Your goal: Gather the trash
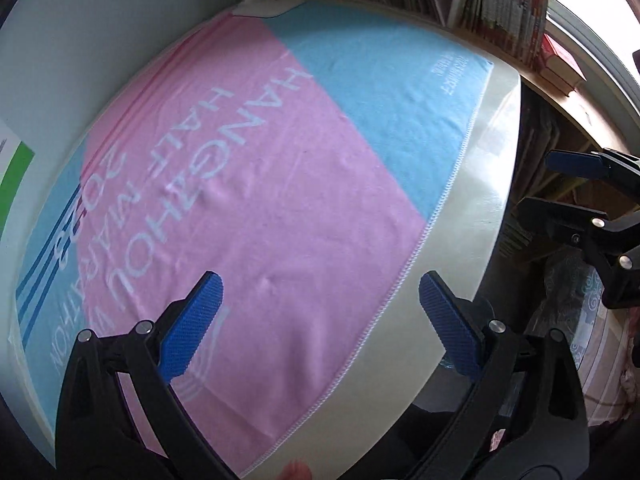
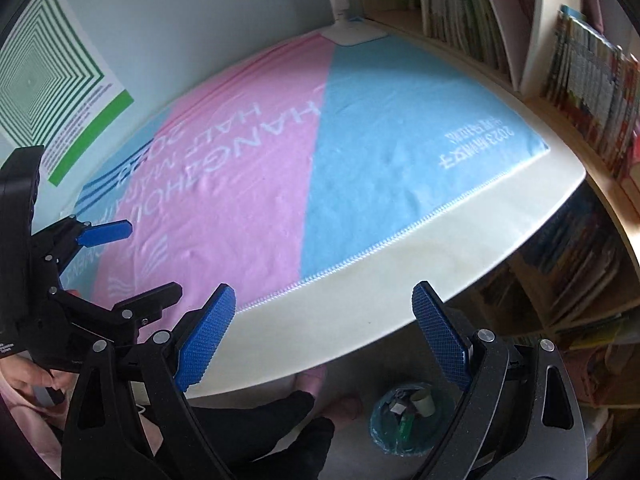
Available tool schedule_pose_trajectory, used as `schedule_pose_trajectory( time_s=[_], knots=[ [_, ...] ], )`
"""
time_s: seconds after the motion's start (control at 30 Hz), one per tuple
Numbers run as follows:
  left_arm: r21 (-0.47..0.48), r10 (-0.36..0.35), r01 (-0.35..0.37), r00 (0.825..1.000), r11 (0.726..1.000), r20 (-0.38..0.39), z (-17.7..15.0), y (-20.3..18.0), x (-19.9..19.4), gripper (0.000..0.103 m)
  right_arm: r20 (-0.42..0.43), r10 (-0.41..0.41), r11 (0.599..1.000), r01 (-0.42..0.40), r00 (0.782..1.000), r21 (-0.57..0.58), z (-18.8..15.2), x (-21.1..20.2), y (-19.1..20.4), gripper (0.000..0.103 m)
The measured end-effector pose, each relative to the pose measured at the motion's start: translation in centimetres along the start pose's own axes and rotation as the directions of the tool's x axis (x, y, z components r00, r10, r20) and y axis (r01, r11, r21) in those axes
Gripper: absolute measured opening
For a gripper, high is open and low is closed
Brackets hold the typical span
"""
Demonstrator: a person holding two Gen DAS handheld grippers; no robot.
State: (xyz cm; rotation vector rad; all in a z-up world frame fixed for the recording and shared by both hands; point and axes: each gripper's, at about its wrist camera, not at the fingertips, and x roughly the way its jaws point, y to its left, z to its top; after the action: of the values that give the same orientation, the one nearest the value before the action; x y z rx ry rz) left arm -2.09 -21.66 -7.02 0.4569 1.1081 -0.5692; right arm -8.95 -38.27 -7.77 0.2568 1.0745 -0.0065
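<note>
towel [image 1: 280,184] reads "HANGZHOU HALF MARATHON", "2023"

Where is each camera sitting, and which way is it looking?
Left wrist: sits on the left gripper, looking forward over the pink and blue printed towel; the right gripper shows at right.
Right wrist: sits on the right gripper, facing the towel; a blue-lined trash bin below, hand visible.
Shared: towel, white table, bookshelf.

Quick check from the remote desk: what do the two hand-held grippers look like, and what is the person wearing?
Both match. The left hand-held gripper and the right hand-held gripper have black plastic frames with silver rivets and two long fingers faced with blue cross-hatched pads. No cables show. The person wears a pink sleeve and dark trousers.
</note>
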Motion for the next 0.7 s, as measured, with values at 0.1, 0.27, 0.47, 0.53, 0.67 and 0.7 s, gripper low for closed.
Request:
schedule_pose_trajectory(
  time_s=[0.1, 0.27, 0.47, 0.53, 0.67, 0.7],
  knots=[
    [-0.056, 0.014, -0.014, 1.0, 0.998, 0.001, -0.9, 1.7, -0.5, 0.096, -0.004, 0.023, 0.999, -0.023, 1.0, -0.04, 0.9, 0.8, 1.6, 0.089],
    [-0.139, 0.058, -0.057, 0.998, 0.989, 0.008, -2.3, 4.5, -1.1, 0.096, -0.014, 0.054, 0.993, -0.055, 0.998, -0.105, 2.0, 1.7, 4.1, 0.089],
    [-0.25, 0.091, -0.086, 0.996, 0.965, 0.009, -3.8, 8.0, -1.8, 0.096, -0.036, 0.089, 0.982, -0.094, 0.995, -0.161, 2.8, 2.7, 6.8, 0.089],
    [-0.285, 0.102, -0.096, 0.995, 0.954, 0.008, -4.4, 9.1, -2.0, 0.096, -0.044, 0.101, 0.978, -0.107, 0.994, -0.181, 3.0, 3.0, 7.7, 0.089],
    [-0.348, 0.126, -0.117, 0.992, 0.93, 0.002, -5.4, 11.1, -2.4, 0.096, -0.058, 0.125, 0.967, -0.135, 0.99, -0.216, 3.3, 3.5, 9.6, 0.089],
    [-0.364, 0.131, -0.121, 0.991, 0.924, 0.001, -5.7, 11.7, -2.5, 0.096, -0.062, 0.131, 0.965, -0.141, 0.99, -0.223, 3.4, 3.6, 10.0, 0.089]
  ],
)
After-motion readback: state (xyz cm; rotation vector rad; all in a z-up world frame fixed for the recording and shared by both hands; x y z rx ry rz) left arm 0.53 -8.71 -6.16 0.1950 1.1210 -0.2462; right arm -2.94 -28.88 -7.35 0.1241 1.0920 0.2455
